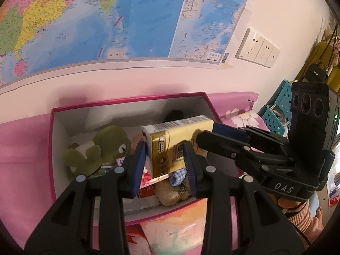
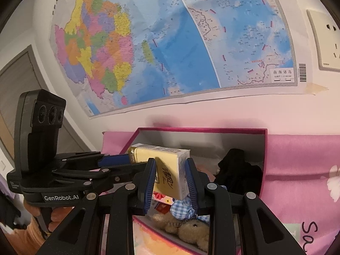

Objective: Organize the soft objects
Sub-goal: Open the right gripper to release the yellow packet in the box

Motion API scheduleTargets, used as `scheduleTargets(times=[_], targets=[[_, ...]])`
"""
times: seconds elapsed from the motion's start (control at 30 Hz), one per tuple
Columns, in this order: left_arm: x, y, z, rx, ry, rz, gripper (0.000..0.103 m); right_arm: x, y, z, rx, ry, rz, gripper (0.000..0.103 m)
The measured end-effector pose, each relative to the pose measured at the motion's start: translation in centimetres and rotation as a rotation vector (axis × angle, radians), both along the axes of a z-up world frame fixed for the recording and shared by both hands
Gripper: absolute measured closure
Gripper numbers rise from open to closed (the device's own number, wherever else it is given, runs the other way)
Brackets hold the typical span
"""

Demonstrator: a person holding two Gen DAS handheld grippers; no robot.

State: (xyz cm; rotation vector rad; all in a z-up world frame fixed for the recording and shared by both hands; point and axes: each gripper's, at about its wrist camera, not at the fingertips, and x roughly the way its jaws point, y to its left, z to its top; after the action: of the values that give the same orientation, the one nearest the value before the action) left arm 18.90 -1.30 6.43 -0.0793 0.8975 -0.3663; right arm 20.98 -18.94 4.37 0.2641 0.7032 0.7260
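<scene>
Tissue pack [image 1: 170, 142]: yellow, held above the open box, gripped at both ends.
Left gripper [image 1: 166, 159]: jaws clamped on one end of the pack.
Right gripper [image 2: 170, 178]: jaws clamped on the other end.
Box [image 1: 51, 148]: pink-rimmed, on the pink bedsheet [image 1: 21, 148] against the wall.
Inside: green frog plush [image 1: 99, 146] at the left end, teddy bear [image 2: 191, 229] at the near edge, black cloth [image 2: 238, 170] at the back.

I count: one tissue pack [image 1: 170, 146], one green plush frog [image 1: 99, 148], one tan teddy bear [image 2: 191, 229], one black soft item [image 2: 235, 170], one pink box [image 1: 131, 102], two grippers.
</scene>
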Motion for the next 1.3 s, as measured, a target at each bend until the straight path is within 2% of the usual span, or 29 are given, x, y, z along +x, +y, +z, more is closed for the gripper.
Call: scheduleTargets(times=[0.73, 1.3], targets=[[1.7, -0.3, -0.7, 0.018, 0.049, 0.022, 0.066, 1.8, 0.7, -0.8, -0.015, 0.032, -0.014, 0.074], [3.7, -0.6, -1.6, 0.044, 0.121, 0.032, 0.066, 3.4, 1.6, -1.4, -0.035, 0.065, -0.041, 0.074]])
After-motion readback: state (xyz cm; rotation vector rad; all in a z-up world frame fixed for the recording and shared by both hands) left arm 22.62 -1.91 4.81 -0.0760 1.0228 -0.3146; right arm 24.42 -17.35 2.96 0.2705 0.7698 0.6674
